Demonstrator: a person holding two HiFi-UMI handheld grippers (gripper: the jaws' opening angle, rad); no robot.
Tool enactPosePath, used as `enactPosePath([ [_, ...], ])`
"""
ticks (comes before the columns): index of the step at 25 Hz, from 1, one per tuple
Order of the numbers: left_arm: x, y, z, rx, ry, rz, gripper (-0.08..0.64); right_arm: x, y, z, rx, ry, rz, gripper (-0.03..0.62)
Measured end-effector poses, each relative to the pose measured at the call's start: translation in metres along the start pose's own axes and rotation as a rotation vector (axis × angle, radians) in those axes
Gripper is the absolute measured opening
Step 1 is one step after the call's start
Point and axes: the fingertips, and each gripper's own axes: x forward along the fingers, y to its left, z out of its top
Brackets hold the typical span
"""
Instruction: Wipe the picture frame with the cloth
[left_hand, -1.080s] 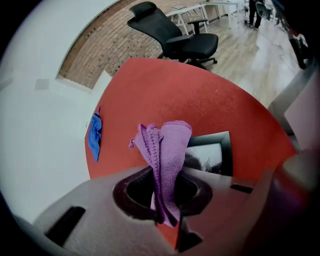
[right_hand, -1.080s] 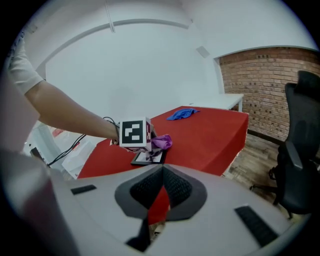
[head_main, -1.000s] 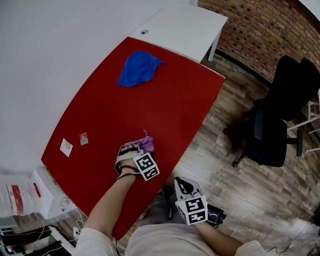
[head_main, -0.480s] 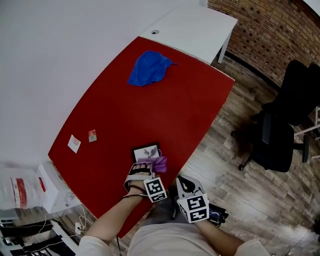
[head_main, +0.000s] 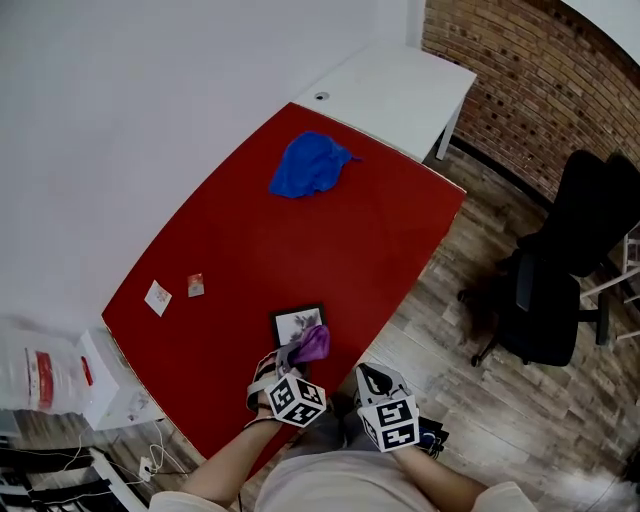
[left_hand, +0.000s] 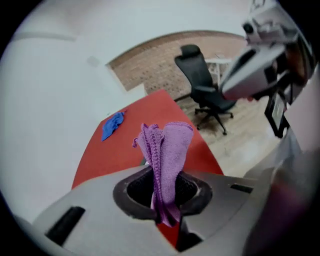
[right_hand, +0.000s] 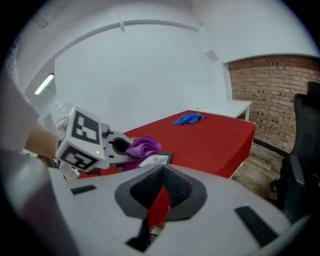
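A small black picture frame (head_main: 297, 323) lies flat near the front edge of the red table (head_main: 300, 240); it also shows as a black-edged frame (right_hand: 159, 159) in the right gripper view. My left gripper (head_main: 297, 352) is shut on a folded purple cloth (head_main: 313, 342), held just in front of the frame. The purple cloth (left_hand: 165, 155) sticks up between the jaws. My right gripper (head_main: 366, 374) hangs off the table's front edge, jaws shut (right_hand: 161, 197) with nothing in them.
A crumpled blue cloth (head_main: 308, 165) lies at the far end of the table. Two small cards (head_main: 175, 291) sit near the left edge. A white desk (head_main: 400, 95) adjoins the far end. A black office chair (head_main: 560, 270) stands on the wood floor at right.
The left gripper has drawn back toward me with the purple cloth, uncovering the picture frame. The head view has shifted, so the table sits further right. The right gripper has barely moved.
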Motion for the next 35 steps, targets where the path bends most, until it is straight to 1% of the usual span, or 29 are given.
enactPosePath([
  [3, -0.048, 0.001, 0.001, -0.312, -0.141, 0.012, 0.06, -0.009, 0.004, 0.011, -0.022, -0.006, -0.006, 0.004],
  [5, -0.08, 0.002, -0.003, -0.479, -0.207, 0.03, 0.06, -0.015, 0.01, 0.018, -0.036, -0.003, -0.007, 0.005],
  [7, -0.108, 0.005, -0.005, -0.61, -0.263, 0.047, 0.06, -0.019, 0.019, 0.025, -0.043, -0.005, -0.001, 0.003],
  [9, -0.127, 0.009, -0.006, -0.69, -0.323, 0.072, 0.06, -0.021, 0.027, 0.031, -0.042, -0.01, 0.003, 0.003],
  [11, -0.138, 0.012, -0.007, -0.71, -0.368, 0.114, 0.06, -0.021, 0.032, 0.034, -0.03, -0.014, 0.003, 0.003],
  [13, -0.141, 0.01, -0.007, -0.712, -0.388, 0.133, 0.06, -0.021, 0.036, 0.036, -0.02, -0.021, 0.007, 0.003],
  [15, -0.141, 0.006, -0.007, -0.717, -0.393, 0.117, 0.06, -0.022, 0.04, 0.04, -0.028, -0.029, 0.011, 0.003],
  [17, -0.142, 0.004, -0.006, -0.705, -0.397, 0.106, 0.06, -0.024, 0.045, 0.043, -0.044, -0.036, 0.013, 0.003],
  [24, -0.15, 0.003, -0.009, -0.704, -0.397, 0.098, 0.06, -0.026, 0.059, 0.042, -0.088, -0.039, 0.013, 0.003],
  [27, -0.153, 0.002, -0.008, -0.688, -0.406, 0.098, 0.061, -0.027, 0.061, 0.043, -0.089, -0.042, 0.01, 0.003],
  [35, -0.156, -0.001, -0.005, -0.677, -0.413, 0.089, 0.061, -0.03, 0.067, 0.04, -0.1, -0.038, 0.022, 0.003],
])
